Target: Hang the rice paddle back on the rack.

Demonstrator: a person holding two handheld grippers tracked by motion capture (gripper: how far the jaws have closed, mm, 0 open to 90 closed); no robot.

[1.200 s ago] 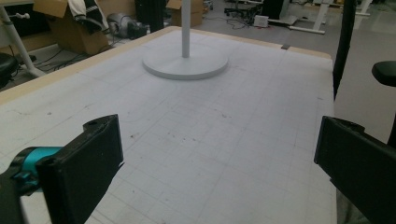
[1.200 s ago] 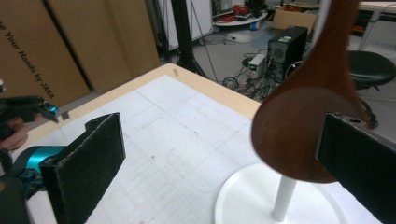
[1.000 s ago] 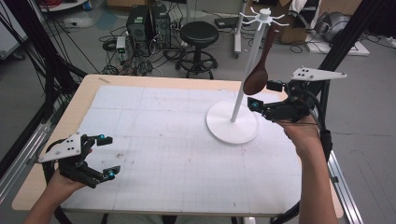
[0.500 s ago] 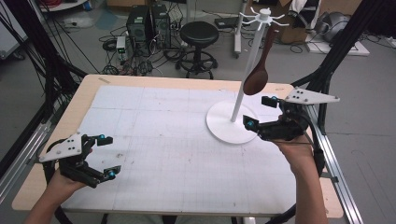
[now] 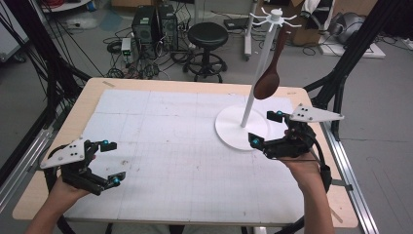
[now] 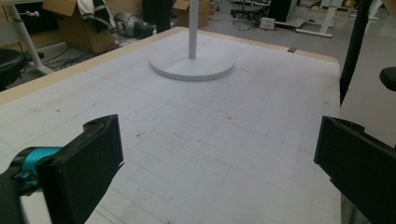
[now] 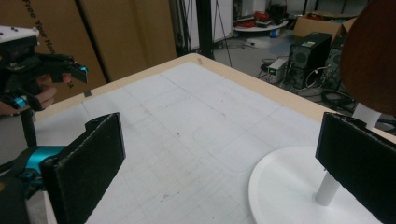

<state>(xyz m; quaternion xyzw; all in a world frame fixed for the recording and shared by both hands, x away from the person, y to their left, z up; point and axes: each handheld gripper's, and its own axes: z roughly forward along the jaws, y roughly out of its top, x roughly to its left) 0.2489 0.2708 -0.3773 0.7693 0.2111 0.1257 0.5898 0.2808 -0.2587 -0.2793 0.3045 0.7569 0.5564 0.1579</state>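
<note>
**A:** Where do my two tools stand right now?

**B:** From the high view, my right tool hangs just beside the white round base of the rack, on its right rim. The jaws are spread wide with nothing between them. In the right gripper view the base lies between and just beyond the two black jaws, and the white pole rises right next to the jaw on that view's right.

**A:** And the spoon?

**B:** The brown wooden spoon hangs from one of the hooks at the top of the rack, bowl downward, close against the pole. It sits above and a little to the left of my right tool, not touching it. In the right gripper view I catch the bowl's dark brown curve at the upper right, above the jaw.

**A:** The left side?

**B:** My left tool is near the front left corner of the counter, well apart from the rack. Its jaws are wide as well and hold nothing. The left gripper view looks across the white gridded mat toward the base, which stands far off at the top of that view. The right gripper view also shows the left tool farther off, at that view's left edge, with fingers wrapped around it.

**A:** Anything else on the counter?

**B:** The mat covers most of it; the rack stands on the mat's right half.
</note>
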